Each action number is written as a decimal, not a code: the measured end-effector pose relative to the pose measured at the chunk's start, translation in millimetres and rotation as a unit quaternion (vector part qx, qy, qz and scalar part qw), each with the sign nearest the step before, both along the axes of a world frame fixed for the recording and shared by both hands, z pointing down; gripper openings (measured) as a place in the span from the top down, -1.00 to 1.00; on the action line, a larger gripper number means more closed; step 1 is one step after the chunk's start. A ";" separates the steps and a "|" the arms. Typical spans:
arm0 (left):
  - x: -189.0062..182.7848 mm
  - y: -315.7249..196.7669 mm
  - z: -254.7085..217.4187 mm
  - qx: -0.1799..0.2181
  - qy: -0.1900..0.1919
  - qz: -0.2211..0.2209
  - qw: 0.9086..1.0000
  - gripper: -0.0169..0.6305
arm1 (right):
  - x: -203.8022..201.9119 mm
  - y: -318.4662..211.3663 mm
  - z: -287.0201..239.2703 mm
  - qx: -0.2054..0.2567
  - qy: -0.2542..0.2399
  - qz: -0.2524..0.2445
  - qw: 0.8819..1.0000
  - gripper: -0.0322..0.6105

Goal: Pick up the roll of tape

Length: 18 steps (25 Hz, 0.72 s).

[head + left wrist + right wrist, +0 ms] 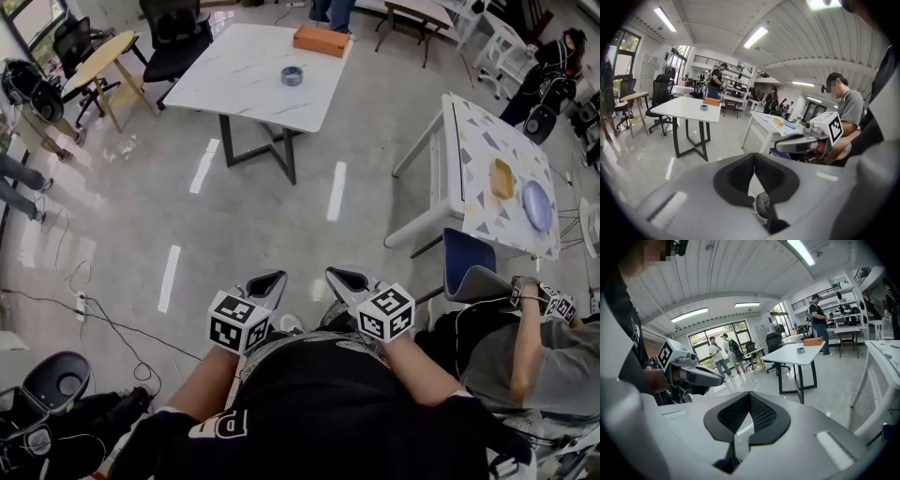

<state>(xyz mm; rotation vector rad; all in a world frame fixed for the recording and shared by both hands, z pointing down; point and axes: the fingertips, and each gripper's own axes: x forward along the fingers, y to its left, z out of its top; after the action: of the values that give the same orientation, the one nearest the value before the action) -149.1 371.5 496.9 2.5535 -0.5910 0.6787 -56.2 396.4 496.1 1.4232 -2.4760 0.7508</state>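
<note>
Lying near orange box point(321, 40): tape roll point(292, 76)

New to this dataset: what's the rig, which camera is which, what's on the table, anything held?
No robot: a person holds the left gripper and the right gripper, one per hand. The head view is from a camera on the person's head, looking down; the other two cameras ride on the grippers and look along their jaws. Both pairs of jaws are closed on nothing. Far ahead, a white table carries the roll of tape and an orange box.
</note>
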 end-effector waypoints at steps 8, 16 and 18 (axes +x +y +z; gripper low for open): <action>10.3 -12.9 4.6 -0.004 0.004 0.003 1.000 0.76 | 8.0 -17.9 3.2 -0.007 0.000 -0.002 1.000 0.90; 23.5 -59.8 2.5 -0.001 -0.002 -0.020 1.000 0.76 | 31.1 -67.9 2.5 -0.008 0.001 -0.016 1.000 0.90; 29.6 -73.0 0.9 -0.001 -0.002 -0.024 1.000 0.76 | 35.9 -83.4 -0.5 -0.005 0.000 -0.021 1.000 0.90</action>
<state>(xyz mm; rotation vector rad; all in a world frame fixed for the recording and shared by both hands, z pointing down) -119.5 298.5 497.8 2.5273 -0.6500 0.6692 -20.3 313.0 495.6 1.3643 -2.4903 0.7538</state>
